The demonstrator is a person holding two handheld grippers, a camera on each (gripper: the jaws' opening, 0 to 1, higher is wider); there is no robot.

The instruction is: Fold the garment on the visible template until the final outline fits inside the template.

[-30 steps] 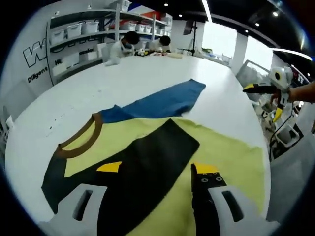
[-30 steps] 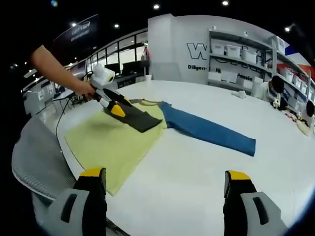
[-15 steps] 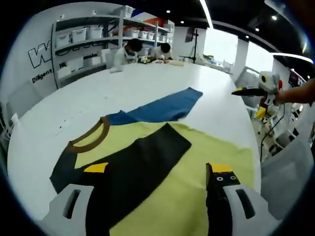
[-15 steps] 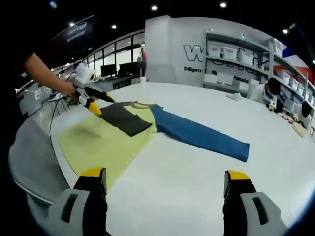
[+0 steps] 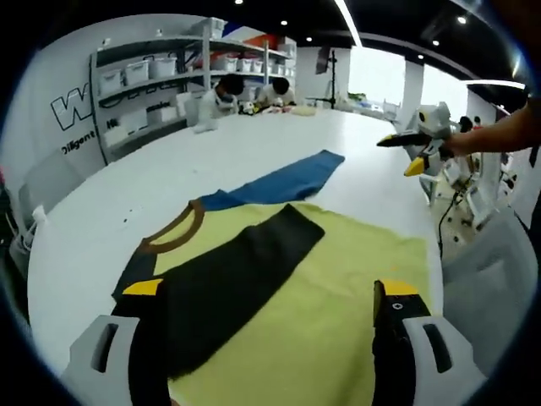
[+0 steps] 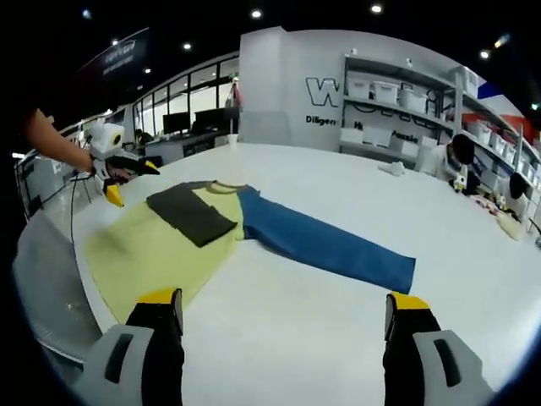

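Garment of yellow cloth (image 5: 338,279) with a black sleeve (image 5: 228,283) folded over and a blue sleeve (image 6: 325,245) outstretched lies flat on the white table (image 6: 338,338). Left gripper (image 5: 262,292) and right gripper (image 6: 283,309) hover wide, empty.

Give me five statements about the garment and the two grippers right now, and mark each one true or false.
1. The black sleeve lies folded over the yellow body of the garment. True.
2. The blue sleeve is also folded onto the yellow body. False: it lies stretched out flat on the white table, away from the body.
3. The left gripper is clamped on the black sleeve. False: its jaws stand wide apart above the cloth and hold nothing.
4. The right gripper is open and empty, over bare table. True.
5. The collar is red. False: it is brown.
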